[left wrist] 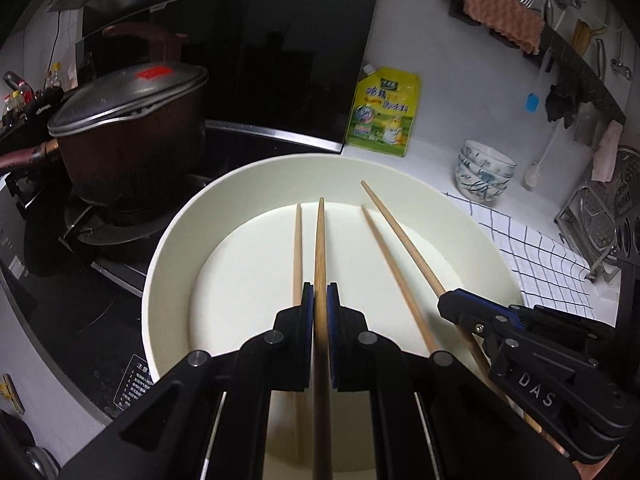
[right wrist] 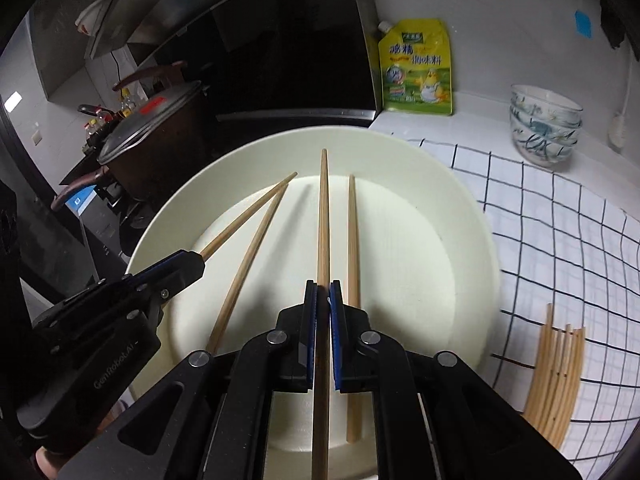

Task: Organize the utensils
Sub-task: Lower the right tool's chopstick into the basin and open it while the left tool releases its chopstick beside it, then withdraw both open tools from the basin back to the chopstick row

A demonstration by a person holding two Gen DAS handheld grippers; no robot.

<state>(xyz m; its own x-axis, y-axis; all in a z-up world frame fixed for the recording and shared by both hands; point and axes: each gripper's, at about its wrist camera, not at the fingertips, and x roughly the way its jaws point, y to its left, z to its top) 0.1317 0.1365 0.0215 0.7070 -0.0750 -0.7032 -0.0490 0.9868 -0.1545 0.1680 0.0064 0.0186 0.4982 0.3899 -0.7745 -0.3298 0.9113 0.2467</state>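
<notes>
Slim tapered wooden chopsticks point(left wrist: 320, 248) over cream plate point(left wrist: 168, 240), one in each tongs.

Above the one white plate point(right wrist: 472, 240) are four chopsticks point(right wrist: 352, 240), two of them clamped, one in each of the two tools, left tool point(left wrist: 319, 300) and right tool point(right wrist: 323, 298); right of the plate lie a bundle of about six more chopsticks point(right wrist: 556, 376), one stack of bowls point(right wrist: 544, 124), one yellow pouch point(right wrist: 418, 68); left of it, one pot point(left wrist: 132, 140).

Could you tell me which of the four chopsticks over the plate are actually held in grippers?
Two: the left gripper and the right gripper each clamp one chopstick. The other two lie loose on the plate.
</notes>
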